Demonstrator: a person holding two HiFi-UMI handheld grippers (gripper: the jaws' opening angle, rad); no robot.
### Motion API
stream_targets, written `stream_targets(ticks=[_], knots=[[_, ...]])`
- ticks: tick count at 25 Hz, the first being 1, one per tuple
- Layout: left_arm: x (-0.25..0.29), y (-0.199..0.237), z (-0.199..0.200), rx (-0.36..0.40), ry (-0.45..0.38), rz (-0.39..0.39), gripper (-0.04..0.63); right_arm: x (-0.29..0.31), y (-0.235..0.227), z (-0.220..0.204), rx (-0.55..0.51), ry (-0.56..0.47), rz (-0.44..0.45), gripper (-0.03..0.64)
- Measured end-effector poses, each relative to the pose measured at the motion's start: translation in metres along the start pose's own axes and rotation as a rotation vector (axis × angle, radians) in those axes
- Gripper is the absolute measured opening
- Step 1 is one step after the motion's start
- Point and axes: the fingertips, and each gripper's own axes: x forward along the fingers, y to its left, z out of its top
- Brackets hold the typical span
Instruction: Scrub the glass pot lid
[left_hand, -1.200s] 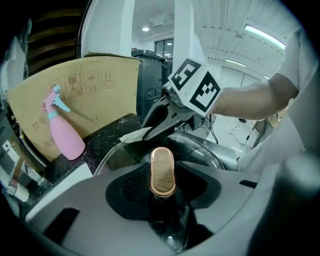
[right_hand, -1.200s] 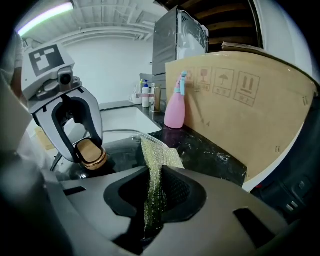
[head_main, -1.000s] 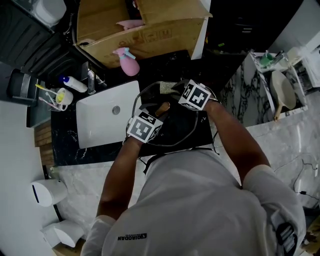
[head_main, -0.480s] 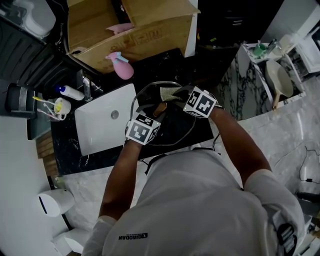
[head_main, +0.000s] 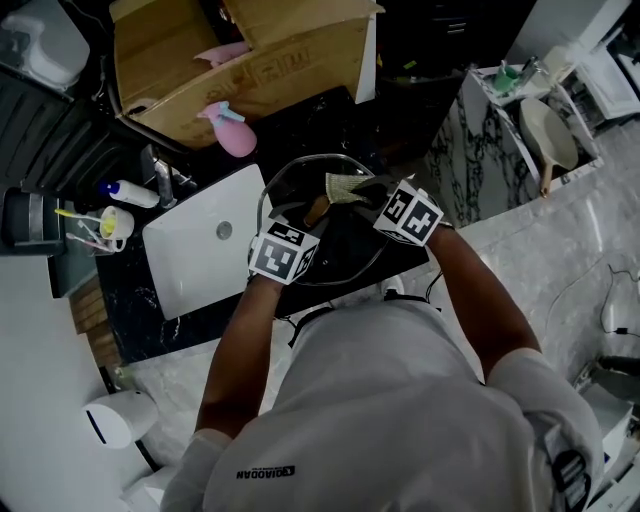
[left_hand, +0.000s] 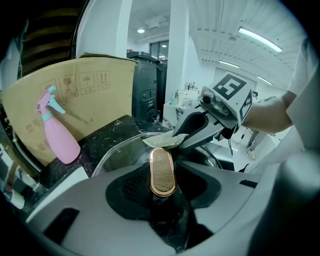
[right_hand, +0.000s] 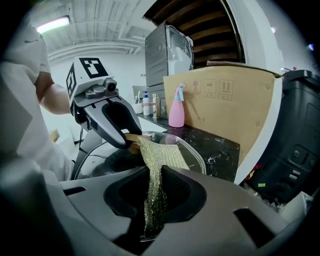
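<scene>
Glass pot lid (head_main: 345, 250): on dark worktop (head_main: 310, 125), at sink's (head_main: 200, 240) right edge | knob (left_hand: 162, 171) clamped by left gripper (left_hand: 161, 192) | right gripper (right_hand: 154, 200) pinches scouring cloth (right_hand: 159, 162) | advice: brace knob, press cloth flat, sweep to rim.

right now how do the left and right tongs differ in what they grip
The left tongs clamp the rigid lid knob; the right tongs pinch a limp scouring cloth. The left tongs' knob is brown, gold-rimmed; the right tongs' cloth is greenish mesh over the glass pot lid. Both are shut.
</scene>
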Motion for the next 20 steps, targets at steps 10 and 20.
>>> stream_targets(ticks=[10,20], knots=[[-0.001,0.0,0.0,-0.033,-0.019,-0.057,0.173,-0.012,0.023,-0.011,0.084,0.001,-0.09,0.092],[-0.001,0.0,-0.002,-0.028,-0.032,-0.076,0.176,-0.017,0.044,-0.017,0.202,0.004,-0.159,0.092]])
